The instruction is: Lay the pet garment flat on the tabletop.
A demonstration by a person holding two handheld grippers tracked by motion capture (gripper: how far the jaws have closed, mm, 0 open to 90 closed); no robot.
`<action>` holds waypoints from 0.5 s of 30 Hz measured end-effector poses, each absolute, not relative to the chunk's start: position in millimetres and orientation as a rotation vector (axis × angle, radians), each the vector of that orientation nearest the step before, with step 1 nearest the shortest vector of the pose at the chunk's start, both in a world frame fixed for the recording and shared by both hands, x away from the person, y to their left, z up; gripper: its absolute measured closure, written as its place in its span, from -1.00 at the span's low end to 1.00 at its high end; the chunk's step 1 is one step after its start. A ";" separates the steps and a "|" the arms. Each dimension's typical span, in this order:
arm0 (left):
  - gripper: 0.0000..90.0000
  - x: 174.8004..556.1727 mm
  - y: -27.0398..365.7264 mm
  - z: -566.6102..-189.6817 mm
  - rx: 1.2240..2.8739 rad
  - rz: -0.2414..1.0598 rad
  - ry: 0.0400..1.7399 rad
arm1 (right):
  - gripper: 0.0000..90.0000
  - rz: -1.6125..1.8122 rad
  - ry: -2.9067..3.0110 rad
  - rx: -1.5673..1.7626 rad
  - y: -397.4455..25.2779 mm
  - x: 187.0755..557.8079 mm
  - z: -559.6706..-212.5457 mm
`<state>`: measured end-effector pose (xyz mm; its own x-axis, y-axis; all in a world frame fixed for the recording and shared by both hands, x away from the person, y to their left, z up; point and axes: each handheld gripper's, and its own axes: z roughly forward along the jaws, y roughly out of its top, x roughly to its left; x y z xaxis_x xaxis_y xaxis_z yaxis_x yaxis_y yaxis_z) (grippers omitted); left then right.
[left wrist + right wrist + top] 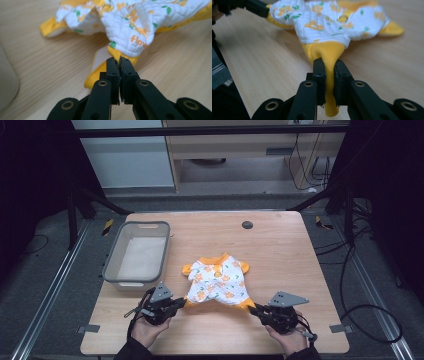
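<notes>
A small white baby garment [218, 281] with orange flowers and yellow cuffs lies in the middle of the wooden table [280, 245]. My left gripper [179, 305] is shut on the yellow hem at the garment's near left corner; its own view has the yellow cloth [117, 55] pinched between the jaws of the left gripper [119, 60]. My right gripper [253, 309] is shut on the near right yellow cuff. In the right gripper view that cuff [325, 53] runs down between the jaws of the right gripper [329, 62], and the left gripper [254, 7] holds the far corner.
A grey plastic bin [137, 254] stands at the table's left, just beyond my left hand. A dark round hole [247, 224] marks the far middle of the table. Black frame rails and cables surround the table.
</notes>
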<state>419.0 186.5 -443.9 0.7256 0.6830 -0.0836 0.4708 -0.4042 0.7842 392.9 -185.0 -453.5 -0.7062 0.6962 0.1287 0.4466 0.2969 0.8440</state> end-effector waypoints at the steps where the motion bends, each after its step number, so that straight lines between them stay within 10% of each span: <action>1: 0.93 416.1 186.3 -438.8 2.061 0.314 0.862 | 0.80 1.388 2.290 1.026 -187.7 391.6 -448.5; 15: 0.63 458.5 177.6 -457.7 2.042 0.325 1.023 | 0.53 1.278 2.198 1.184 -194.1 438.3 -467.4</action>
